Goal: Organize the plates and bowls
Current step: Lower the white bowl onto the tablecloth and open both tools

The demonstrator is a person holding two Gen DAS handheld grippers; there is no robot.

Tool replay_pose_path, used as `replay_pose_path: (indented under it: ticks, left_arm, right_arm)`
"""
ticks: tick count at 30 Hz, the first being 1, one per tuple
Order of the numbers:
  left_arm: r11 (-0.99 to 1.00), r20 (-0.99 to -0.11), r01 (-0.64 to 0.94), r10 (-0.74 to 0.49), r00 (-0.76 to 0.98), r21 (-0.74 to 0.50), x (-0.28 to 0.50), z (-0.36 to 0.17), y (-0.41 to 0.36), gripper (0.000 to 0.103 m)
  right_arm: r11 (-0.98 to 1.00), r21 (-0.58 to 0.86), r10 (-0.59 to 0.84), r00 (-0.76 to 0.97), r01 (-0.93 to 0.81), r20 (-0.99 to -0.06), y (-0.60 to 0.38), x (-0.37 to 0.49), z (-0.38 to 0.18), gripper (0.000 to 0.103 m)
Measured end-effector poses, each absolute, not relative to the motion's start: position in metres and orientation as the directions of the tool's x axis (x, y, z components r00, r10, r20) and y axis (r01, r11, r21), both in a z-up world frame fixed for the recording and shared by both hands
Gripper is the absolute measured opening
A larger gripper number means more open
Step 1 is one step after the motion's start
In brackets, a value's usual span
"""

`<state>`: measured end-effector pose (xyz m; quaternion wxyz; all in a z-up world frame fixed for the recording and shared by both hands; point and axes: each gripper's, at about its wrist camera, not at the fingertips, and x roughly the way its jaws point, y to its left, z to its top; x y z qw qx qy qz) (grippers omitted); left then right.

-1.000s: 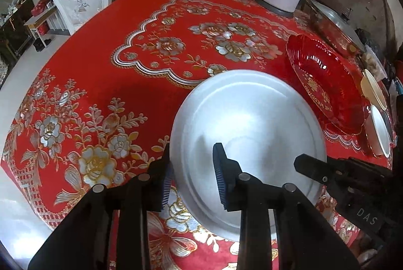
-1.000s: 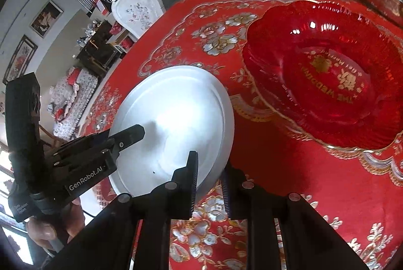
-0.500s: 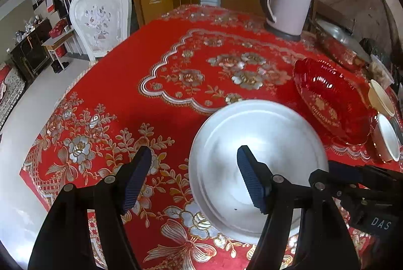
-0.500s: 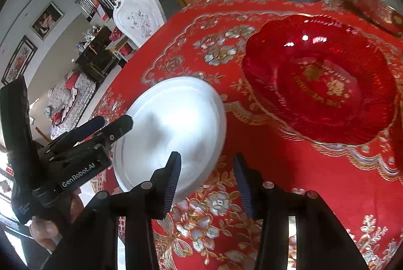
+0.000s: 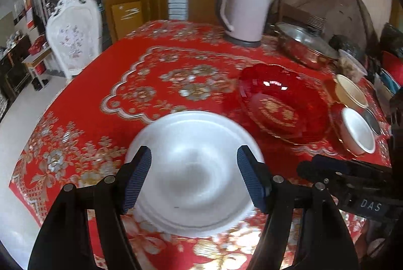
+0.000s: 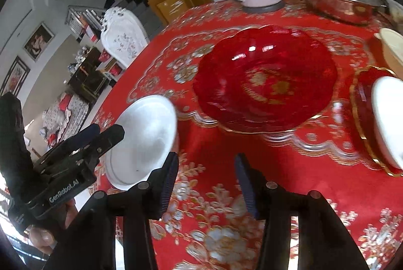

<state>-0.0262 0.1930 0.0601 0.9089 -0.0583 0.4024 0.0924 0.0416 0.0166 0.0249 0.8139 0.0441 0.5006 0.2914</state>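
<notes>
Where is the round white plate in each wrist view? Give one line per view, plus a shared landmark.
Left wrist: round white plate sits bottom centre, behind the open left gripper.
Right wrist: it lies at lower left, near the table edge.
Shared landmark: the scalloped red glass dish.

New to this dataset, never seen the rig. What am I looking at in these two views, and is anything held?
No robot arm: a person holds a pair of hand-held tongs in each hand, each with a fisheye camera looking along its fingers. One picture is from the left tongs, the other from the right tongs. Both stand open and hold nothing.

On the red tablecloth lie a white plate under the left tongs, a red glass dish, a white bowl, a cream bowl, a lidded steel pot and a kettle.
</notes>
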Motion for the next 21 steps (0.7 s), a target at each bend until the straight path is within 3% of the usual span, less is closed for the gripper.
replay_pose_path:
  ticks: [8,21]
  left_arm:
    - [0.991,-0.723,-0.132,0.069,0.688,-0.032,-0.02,0.067,0.142,0.07]
    - [1.0,-0.716,-0.018,-0.005,0.698,-0.024,-0.004,0.065,0.07,0.072]
  right_arm:
    - [0.874,0.313,0.462,0.434,-0.372,-0.773,-0.027,0.036,0.042,0.064]
    - [0.921,0.29,0.387,0.52,-0.26,-0.761,-0.094,0.034,0.049,0.065]
